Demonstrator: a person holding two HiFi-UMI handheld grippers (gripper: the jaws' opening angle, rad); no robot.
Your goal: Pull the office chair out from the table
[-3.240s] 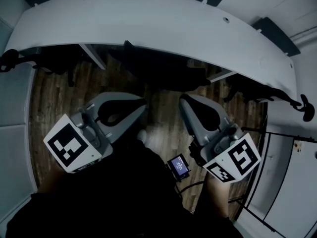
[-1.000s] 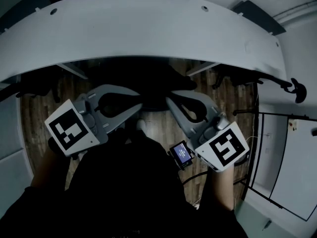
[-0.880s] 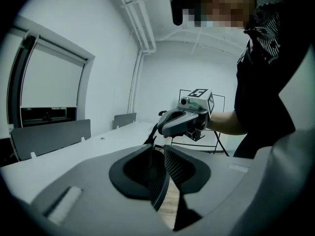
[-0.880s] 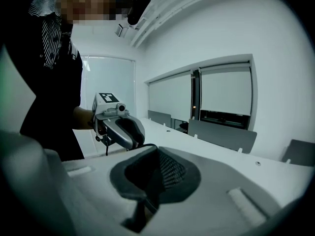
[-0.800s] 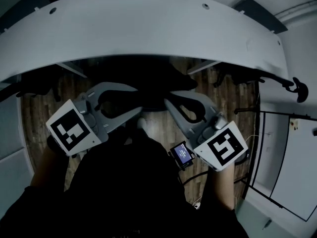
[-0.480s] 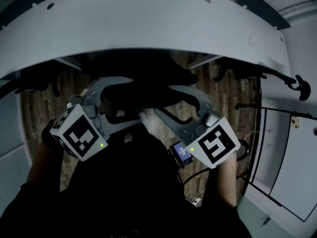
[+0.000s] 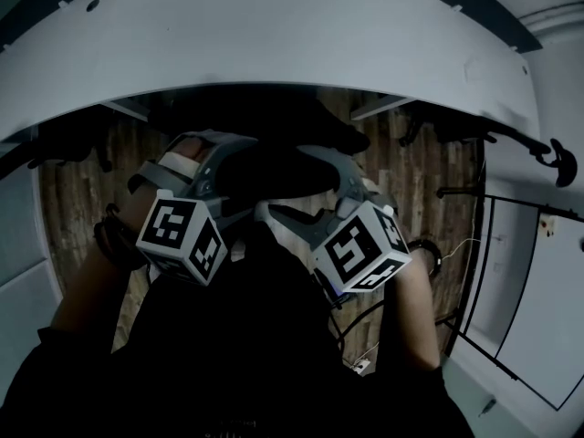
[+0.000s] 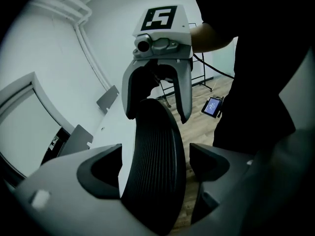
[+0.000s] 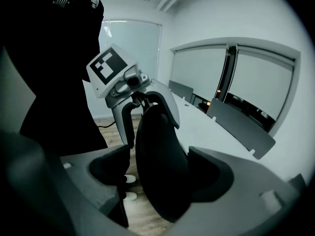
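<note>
A black office chair (image 7: 274,167) is tucked under the curved white table (image 7: 274,44). My left gripper (image 7: 228,176) and right gripper (image 7: 306,185) straddle the top of its backrest from either side. In the left gripper view, the ribbed backrest (image 8: 157,151) stands between the left gripper's (image 8: 155,163) jaws, and the right gripper (image 8: 157,73) faces it. In the right gripper view, the backrest (image 9: 160,166) sits between the right gripper's (image 9: 157,173) jaws. Both pairs of jaws have just been opening. They stand open, with the backrest between them and the pads apart from it.
Other dark chairs sit under the table at the left (image 7: 64,144) and right (image 7: 447,130). A small device with a lit screen (image 8: 212,107) lies on the wooden floor behind me. Stands and cables (image 7: 511,208) crowd the right side. My shoes (image 9: 129,179) are close to the chair.
Both grippers have dropped and rolled, so their marker cubes show other faces. Their jaws went from shut to wide open and came down over the top of the chair's backrest.
</note>
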